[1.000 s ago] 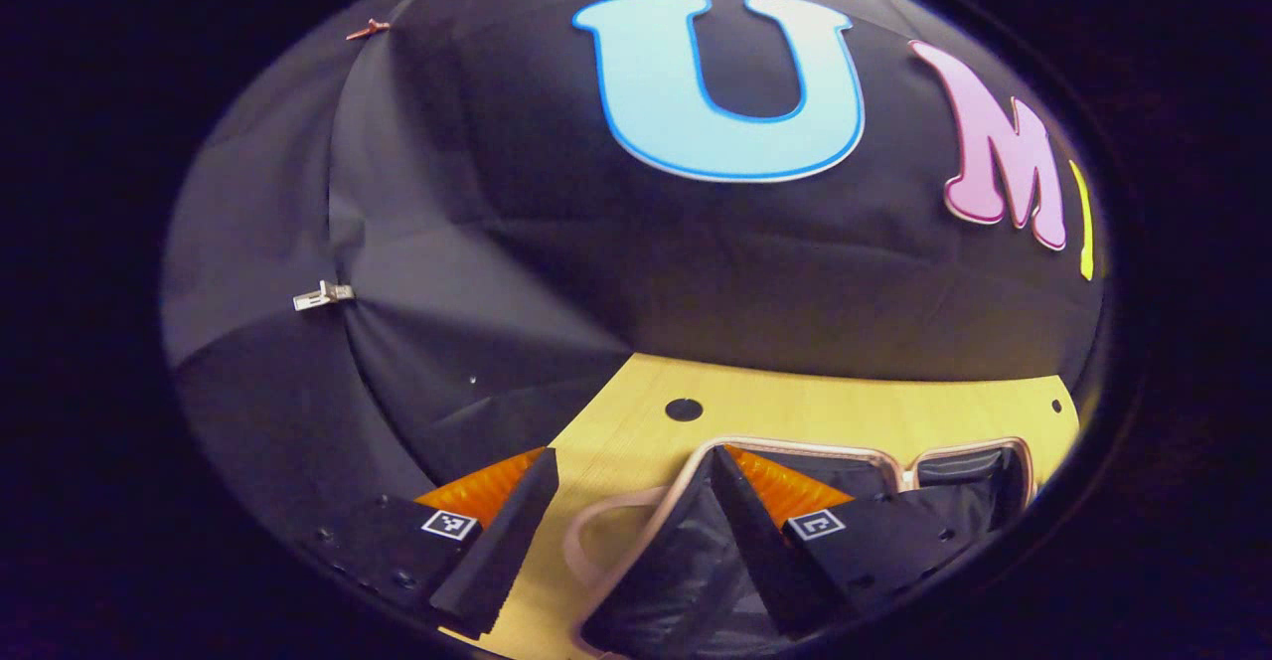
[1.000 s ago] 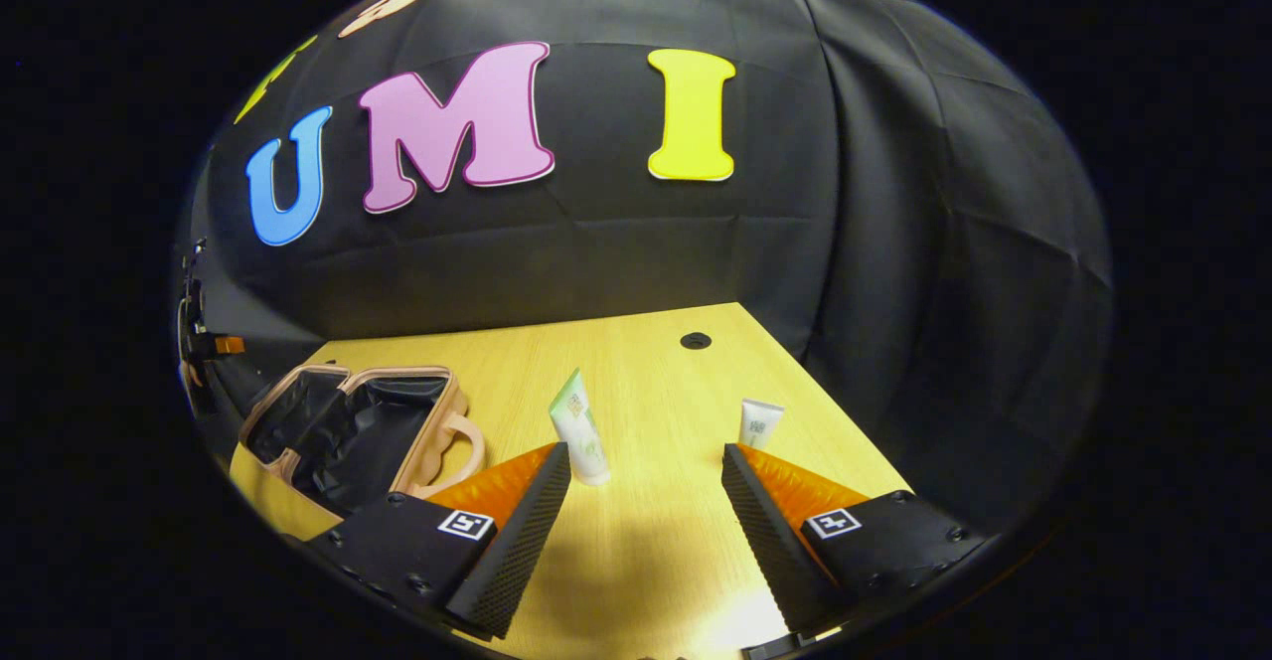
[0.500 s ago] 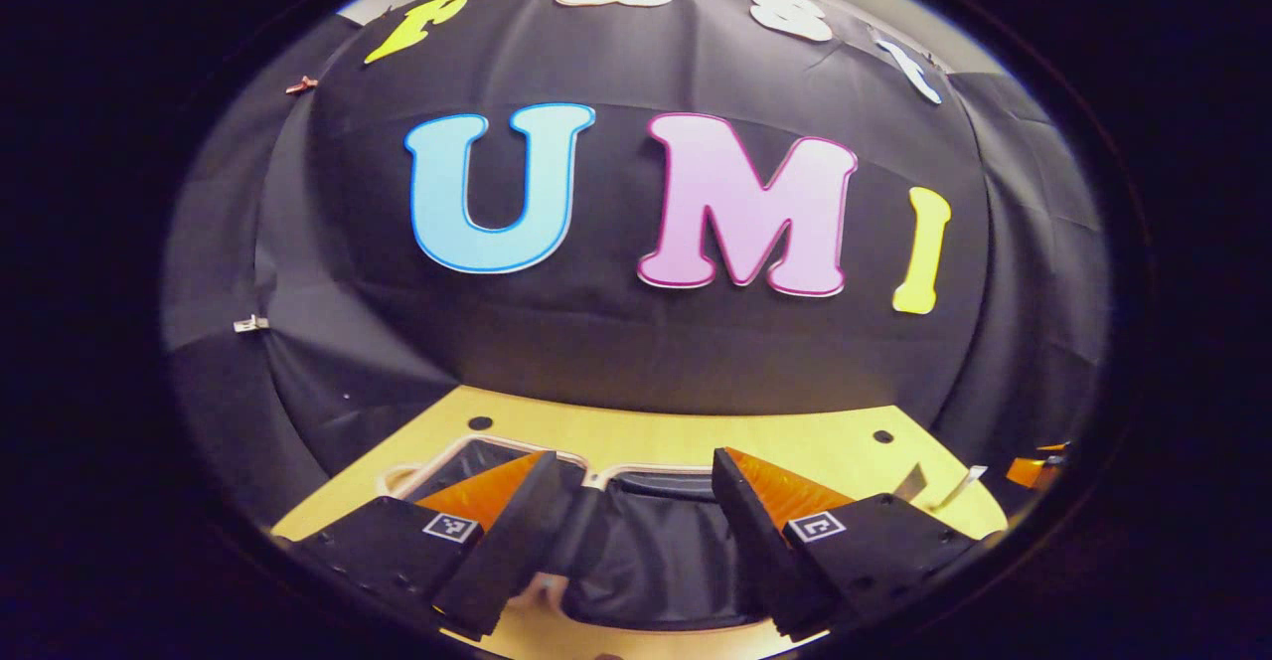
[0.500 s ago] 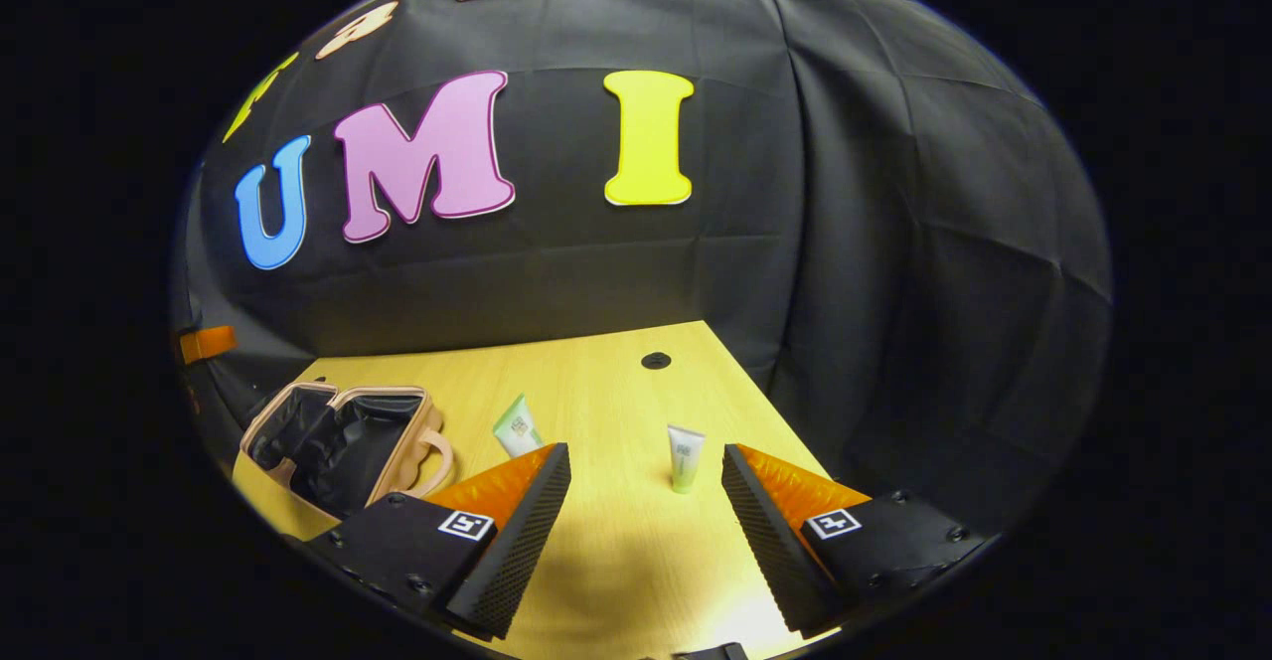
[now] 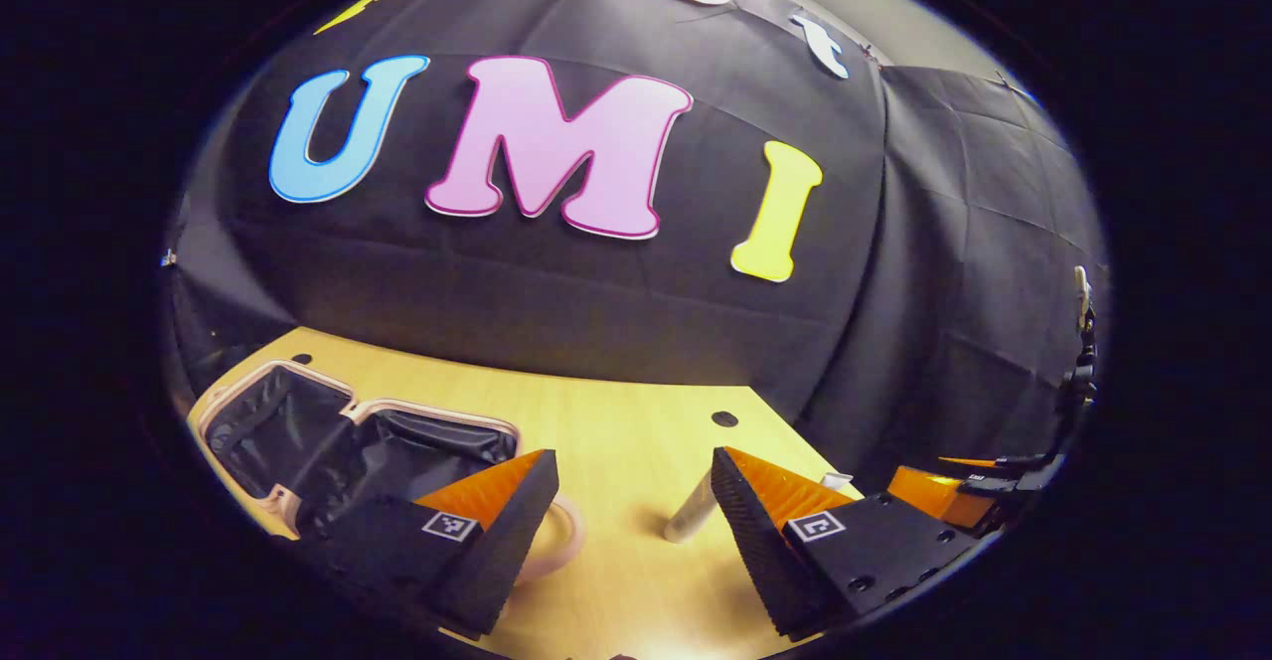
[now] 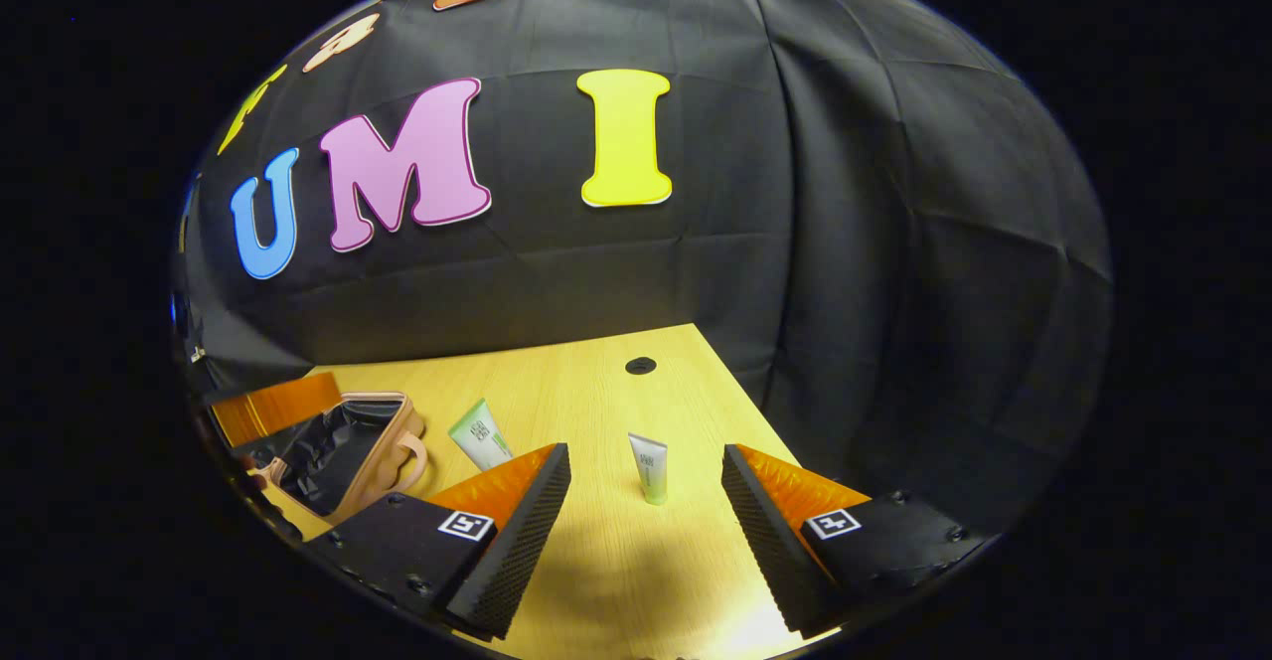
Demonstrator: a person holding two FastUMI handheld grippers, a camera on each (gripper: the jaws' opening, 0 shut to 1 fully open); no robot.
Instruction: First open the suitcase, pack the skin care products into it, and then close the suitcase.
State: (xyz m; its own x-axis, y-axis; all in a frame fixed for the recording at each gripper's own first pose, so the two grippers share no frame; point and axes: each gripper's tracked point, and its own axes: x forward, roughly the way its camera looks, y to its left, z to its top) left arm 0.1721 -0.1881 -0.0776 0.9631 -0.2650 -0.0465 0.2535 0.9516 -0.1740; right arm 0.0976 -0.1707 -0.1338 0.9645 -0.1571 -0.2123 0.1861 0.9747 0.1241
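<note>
The pink suitcase (image 5: 298,431) lies open on the desk (image 6: 596,561), its black inside showing. Two skin care tubes stand beside it: a green tube (image 6: 481,436) and a small tube (image 6: 649,468). Both grippers' jaws are wide apart and hold nothing.

- Suitcase (image 5: 328,441) lying open on the table (image 5: 626,441), lower left of the left gripper view, partly behind that view's left finger.
- Tube (image 5: 689,518) lying on the table, lower centre there, just left of the right finger.
- Hole (image 5: 724,419) in the table, above that tube.
- In the right gripper view: suitcase (image 6: 348,451) at lower left, on the table (image 6: 596,561).
- Leaning tube (image 6: 479,436) right of the suitcase.
- Upright tube (image 6: 650,468) at lower centre, between the fingers and beyond them.
- Hole (image 6: 640,366) behind it.
</note>
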